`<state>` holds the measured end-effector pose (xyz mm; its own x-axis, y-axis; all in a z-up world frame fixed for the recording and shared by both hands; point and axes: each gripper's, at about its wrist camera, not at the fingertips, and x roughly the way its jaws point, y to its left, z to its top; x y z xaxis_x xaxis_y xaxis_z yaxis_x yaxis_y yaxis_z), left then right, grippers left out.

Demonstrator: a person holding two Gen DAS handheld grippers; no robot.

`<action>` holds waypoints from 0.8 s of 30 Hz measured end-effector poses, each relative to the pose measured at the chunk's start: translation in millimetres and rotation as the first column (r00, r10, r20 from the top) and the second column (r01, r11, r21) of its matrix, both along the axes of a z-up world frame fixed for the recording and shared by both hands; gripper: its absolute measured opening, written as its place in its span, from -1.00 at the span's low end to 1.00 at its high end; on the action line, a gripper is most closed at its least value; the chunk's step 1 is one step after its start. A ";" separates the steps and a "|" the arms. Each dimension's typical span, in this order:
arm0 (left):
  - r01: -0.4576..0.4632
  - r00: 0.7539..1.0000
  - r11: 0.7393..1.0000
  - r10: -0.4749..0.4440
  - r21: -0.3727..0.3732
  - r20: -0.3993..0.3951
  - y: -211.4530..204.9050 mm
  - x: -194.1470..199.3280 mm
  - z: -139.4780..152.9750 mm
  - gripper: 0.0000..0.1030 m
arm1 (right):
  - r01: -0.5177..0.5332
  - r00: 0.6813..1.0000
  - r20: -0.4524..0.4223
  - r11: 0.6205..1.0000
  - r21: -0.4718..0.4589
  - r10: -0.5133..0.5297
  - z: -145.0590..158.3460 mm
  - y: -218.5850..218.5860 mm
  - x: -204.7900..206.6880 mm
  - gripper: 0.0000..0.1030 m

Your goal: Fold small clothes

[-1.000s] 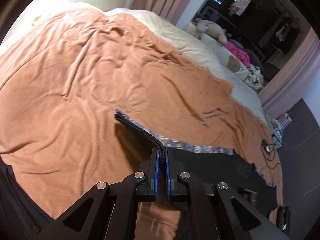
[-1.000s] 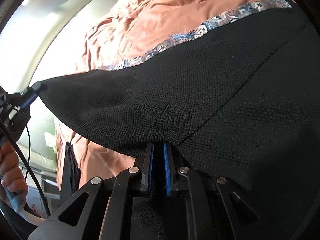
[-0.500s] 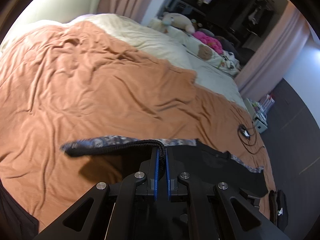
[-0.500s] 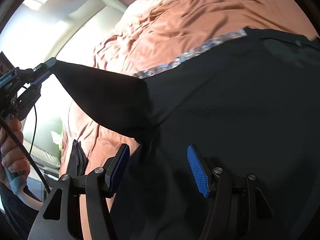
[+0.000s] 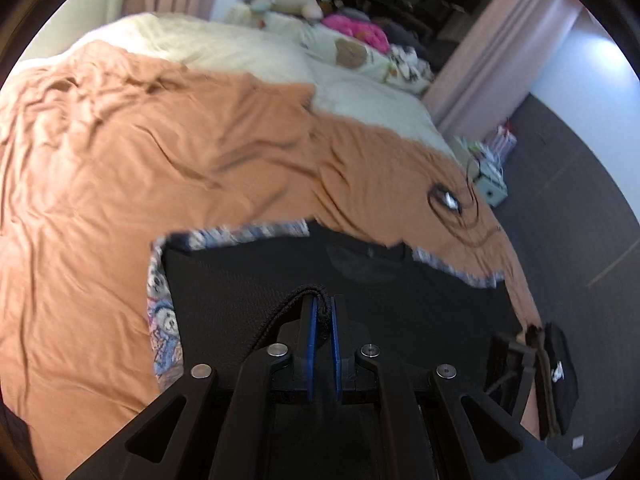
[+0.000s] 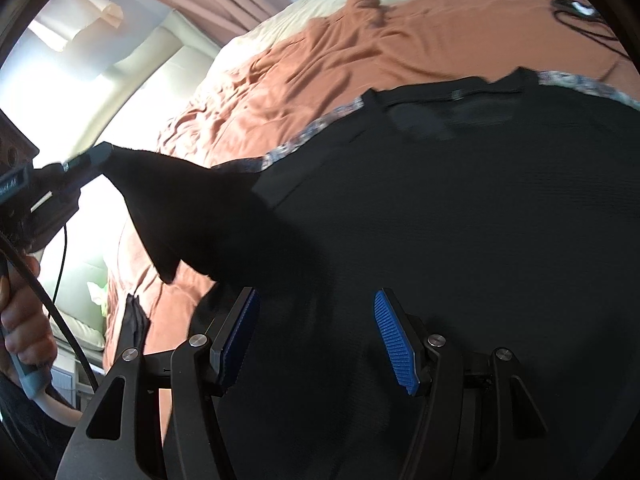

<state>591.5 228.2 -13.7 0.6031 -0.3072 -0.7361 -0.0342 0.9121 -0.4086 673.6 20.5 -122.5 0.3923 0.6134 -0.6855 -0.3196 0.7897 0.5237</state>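
- The black shirt (image 5: 400, 280) lies spread on the orange blanket (image 5: 140, 160) of the bed, on top of a patterned cloth (image 5: 164, 320) whose edge peeks out along its far and left sides.
- The left tongs (image 5: 323, 312) are clamped on a ribbed hem of the shirt; in the right wrist view they (image 6: 90, 158) hold that corner lifted off the bed, the fabric stretched in a dark wedge.
- The right tongs (image 6: 316, 332) stand apart over the shirt, having just opened, with nothing pressed between the blue pads (image 6: 394, 340).
- A hand (image 6: 24, 320) grips the left tool's handle.
- A cable (image 5: 452, 204) lies on the blanket beyond the shirt; its shape is blurred, possibly coiled.
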 end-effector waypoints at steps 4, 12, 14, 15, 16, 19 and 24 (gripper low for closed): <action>0.023 0.999 1.000 -0.023 0.000 -0.043 -15.9 -0.5 -9.9 -0.32 | 0.011 1.000 -0.005 1.000 -0.018 -0.011 5.2 -18.4 -4.0 0.23; -0.117 0.991 0.992 0.120 0.044 -0.066 16.5 -17.9 -19.5 0.10 | -0.004 0.999 0.043 0.997 -0.078 0.007 14.4 -15.4 -6.2 0.35; -0.153 0.983 0.987 0.157 0.042 -0.095 27.9 -21.4 -31.4 0.10 | -0.009 0.998 0.054 0.996 -0.088 0.014 13.6 -14.5 -5.1 0.35; -0.165 0.980 0.985 0.169 0.039 -0.110 32.2 -23.3 -38.1 0.10 | -0.013 0.998 0.062 0.995 -0.100 0.020 12.9 -14.8 -4.6 0.35; -0.176 0.976 0.984 0.179 0.032 -0.127 36.4 -25.1 -46.4 0.10 | -0.017 0.997 0.070 0.994 -0.112 0.025 13.0 -14.7 -7.7 0.35; -0.188 0.967 0.982 0.188 0.012 -0.173 43.5 -28.1 -70.5 0.10 | -0.035 0.994 0.101 0.987 -0.156 0.051 14.0 -12.5 -11.5 0.35; -0.191 0.959 0.981 0.183 -0.015 -0.216 44.3 -29.1 -98.7 0.10 | -0.060 0.986 0.137 0.972 -0.227 0.093 8.1 4.1 1.3 0.35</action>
<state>562.4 272.5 -112.4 0.4826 -0.2320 -0.8445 -0.2927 0.8661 -0.4052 675.0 24.6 -114.5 0.4562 0.4850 -0.7461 -0.4433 0.8508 0.2820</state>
